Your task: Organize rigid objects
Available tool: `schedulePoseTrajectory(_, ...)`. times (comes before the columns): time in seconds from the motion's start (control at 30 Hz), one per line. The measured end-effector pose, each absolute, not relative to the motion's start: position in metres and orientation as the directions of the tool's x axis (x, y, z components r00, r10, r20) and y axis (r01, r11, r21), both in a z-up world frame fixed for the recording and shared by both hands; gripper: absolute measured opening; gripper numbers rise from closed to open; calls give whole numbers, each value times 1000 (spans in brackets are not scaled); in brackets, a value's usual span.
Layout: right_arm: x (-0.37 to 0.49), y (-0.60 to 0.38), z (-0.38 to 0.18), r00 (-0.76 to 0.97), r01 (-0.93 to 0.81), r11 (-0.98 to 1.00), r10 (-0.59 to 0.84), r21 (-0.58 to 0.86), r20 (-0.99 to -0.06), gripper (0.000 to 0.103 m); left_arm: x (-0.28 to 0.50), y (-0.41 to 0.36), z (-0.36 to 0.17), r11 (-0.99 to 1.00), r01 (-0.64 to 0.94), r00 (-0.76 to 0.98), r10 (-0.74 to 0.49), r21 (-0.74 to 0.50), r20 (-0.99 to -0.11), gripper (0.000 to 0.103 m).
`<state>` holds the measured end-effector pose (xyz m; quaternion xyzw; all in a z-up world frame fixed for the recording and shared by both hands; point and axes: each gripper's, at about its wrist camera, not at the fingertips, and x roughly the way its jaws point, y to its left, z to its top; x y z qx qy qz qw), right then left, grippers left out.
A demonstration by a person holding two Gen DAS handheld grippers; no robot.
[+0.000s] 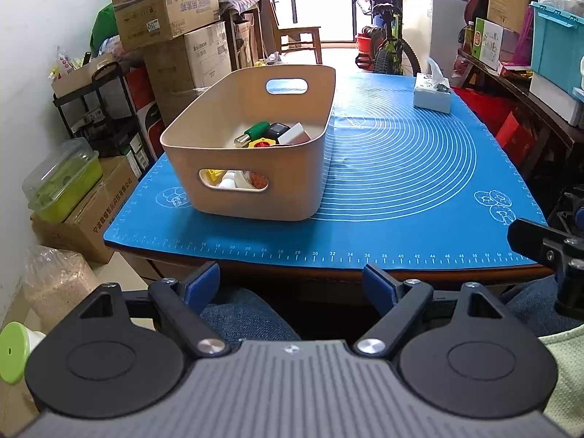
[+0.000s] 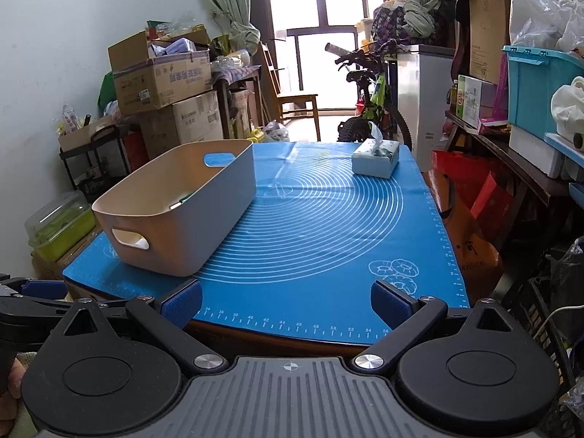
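Beige bin [image 1: 255, 168]; blue mat [image 1: 401, 182] with white concentric rings, ruler ticks; pale tissue box [image 2: 376, 158]; blue gripper pads [image 2: 182, 304].

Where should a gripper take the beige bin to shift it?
Probably the near short wall of the beige bin at its handle cutout, approached from the near table edge: one finger through the slot, one outside. The left gripper faces it, open and empty.

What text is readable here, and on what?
"30", "32", "34" to "48": ruler along the blue mat's near edge.
"44" to "56": same ruler, right wrist view.
Chinese print on the cardboard boxes: mirrored or blurred, unreadable.
Tissue box and green carton: too small.
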<state>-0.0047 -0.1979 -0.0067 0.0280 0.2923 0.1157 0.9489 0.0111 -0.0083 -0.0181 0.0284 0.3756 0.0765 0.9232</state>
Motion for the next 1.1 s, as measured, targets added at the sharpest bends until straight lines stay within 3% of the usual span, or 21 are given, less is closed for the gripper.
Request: schedulePoseTrajectory(1.1, -6, -197, -11, 798, -197, 973, 230, 120, -558, 100, 11, -7, -17, 986, -119, 705, 167, 117, -689, 85)
